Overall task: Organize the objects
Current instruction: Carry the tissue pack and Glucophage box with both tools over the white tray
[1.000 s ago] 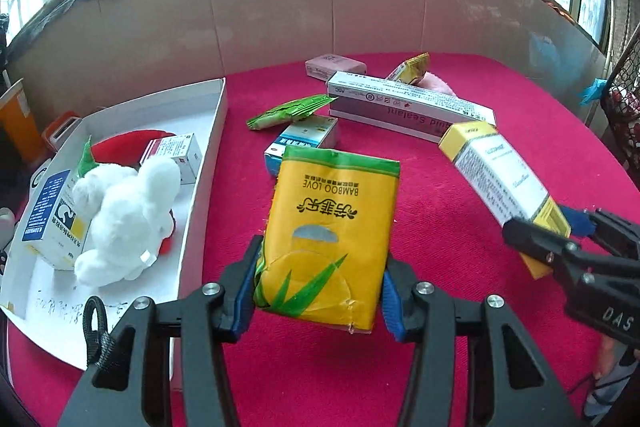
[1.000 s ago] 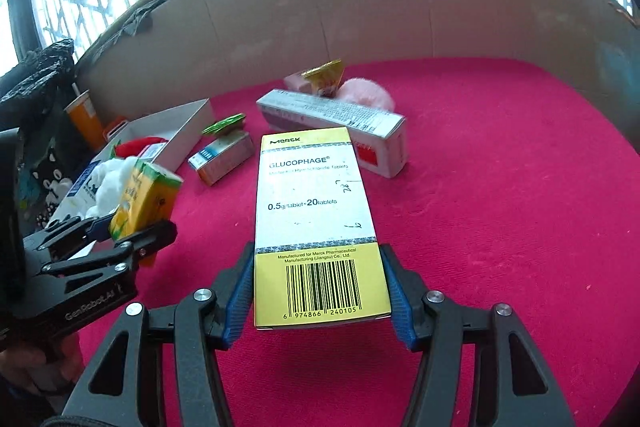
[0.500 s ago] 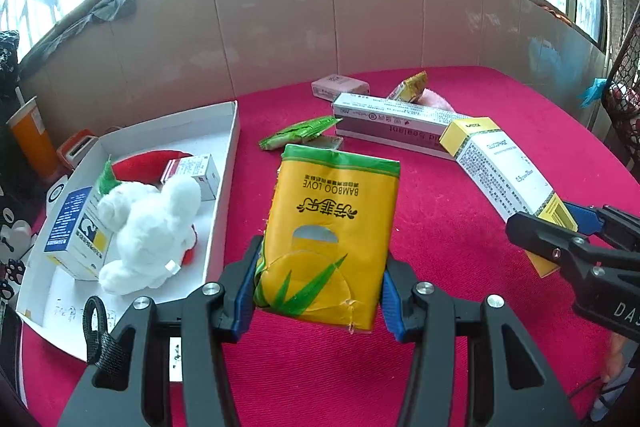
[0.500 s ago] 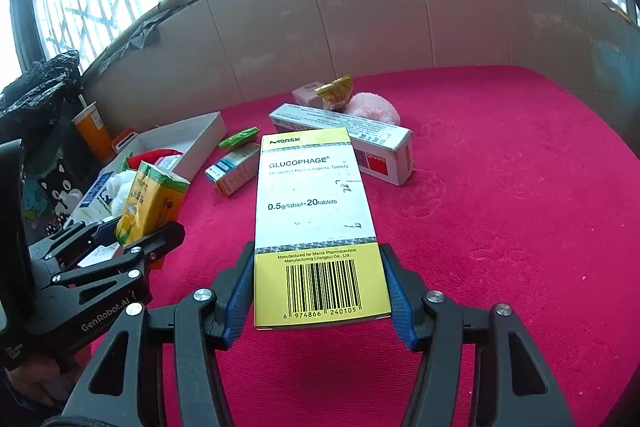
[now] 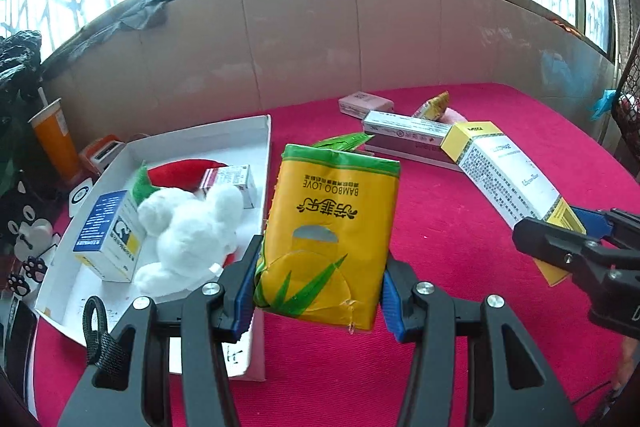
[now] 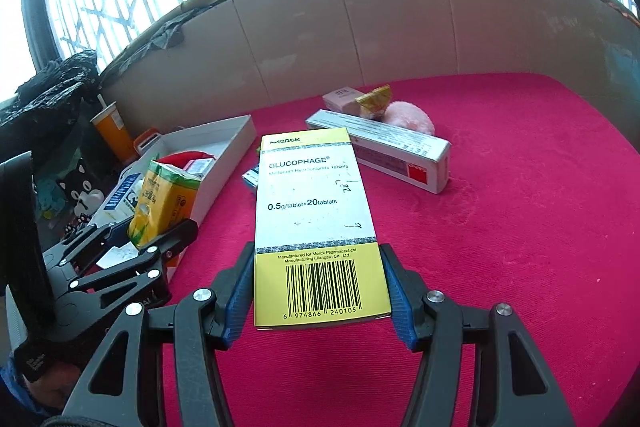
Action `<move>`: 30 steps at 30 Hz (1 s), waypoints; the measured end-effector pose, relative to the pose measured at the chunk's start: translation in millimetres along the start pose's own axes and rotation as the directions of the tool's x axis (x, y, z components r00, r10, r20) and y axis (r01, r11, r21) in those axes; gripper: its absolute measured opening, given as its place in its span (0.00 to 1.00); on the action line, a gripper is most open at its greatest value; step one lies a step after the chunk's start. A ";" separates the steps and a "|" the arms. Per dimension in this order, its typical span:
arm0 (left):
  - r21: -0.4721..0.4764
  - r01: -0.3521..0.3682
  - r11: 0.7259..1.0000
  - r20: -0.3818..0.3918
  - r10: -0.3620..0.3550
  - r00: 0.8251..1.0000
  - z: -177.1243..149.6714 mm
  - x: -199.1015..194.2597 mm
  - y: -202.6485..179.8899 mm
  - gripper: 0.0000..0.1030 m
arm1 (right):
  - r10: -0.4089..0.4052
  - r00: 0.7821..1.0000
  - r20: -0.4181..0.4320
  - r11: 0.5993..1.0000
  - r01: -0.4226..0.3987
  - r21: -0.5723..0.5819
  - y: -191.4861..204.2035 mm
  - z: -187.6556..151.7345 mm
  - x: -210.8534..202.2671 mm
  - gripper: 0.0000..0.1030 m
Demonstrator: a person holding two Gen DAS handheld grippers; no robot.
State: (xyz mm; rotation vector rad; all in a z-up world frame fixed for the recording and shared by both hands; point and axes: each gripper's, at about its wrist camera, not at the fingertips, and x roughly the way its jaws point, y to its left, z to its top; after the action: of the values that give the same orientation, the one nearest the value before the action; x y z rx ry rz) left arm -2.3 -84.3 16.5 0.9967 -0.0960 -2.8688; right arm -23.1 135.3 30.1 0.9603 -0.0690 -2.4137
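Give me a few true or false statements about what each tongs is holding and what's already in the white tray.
1. The left tongs grip a yellow tissue pack. True.
2. The right tongs are empty. False: they clamp a Glucophage box.
3. A white plush toy lies in the white tray. True.
4. The long grey box sits inside the tray. False: it lies on the red cloth.
5. The tissue pack rests in the tray. False: it is held up in the tongs.
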 end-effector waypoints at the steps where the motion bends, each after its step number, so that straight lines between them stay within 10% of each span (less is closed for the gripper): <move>1: -0.004 0.002 1.000 0.002 -0.002 1.000 -0.1 -0.9 1.4 0.49 | 0.001 1.000 0.001 1.000 -0.001 -0.005 2.5 0.3 -0.7 0.61; 30: -0.108 -0.017 0.994 0.018 0.019 1.000 -8.9 -14.1 44.6 0.49 | 0.032 0.998 -0.050 0.996 -0.036 -0.083 45.8 -6.0 9.7 0.60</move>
State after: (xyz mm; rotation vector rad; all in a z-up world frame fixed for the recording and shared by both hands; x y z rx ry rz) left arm 17.6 -127.1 22.4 0.9443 0.0473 -2.8336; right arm -3.9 92.2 30.5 0.9713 0.0334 -2.3410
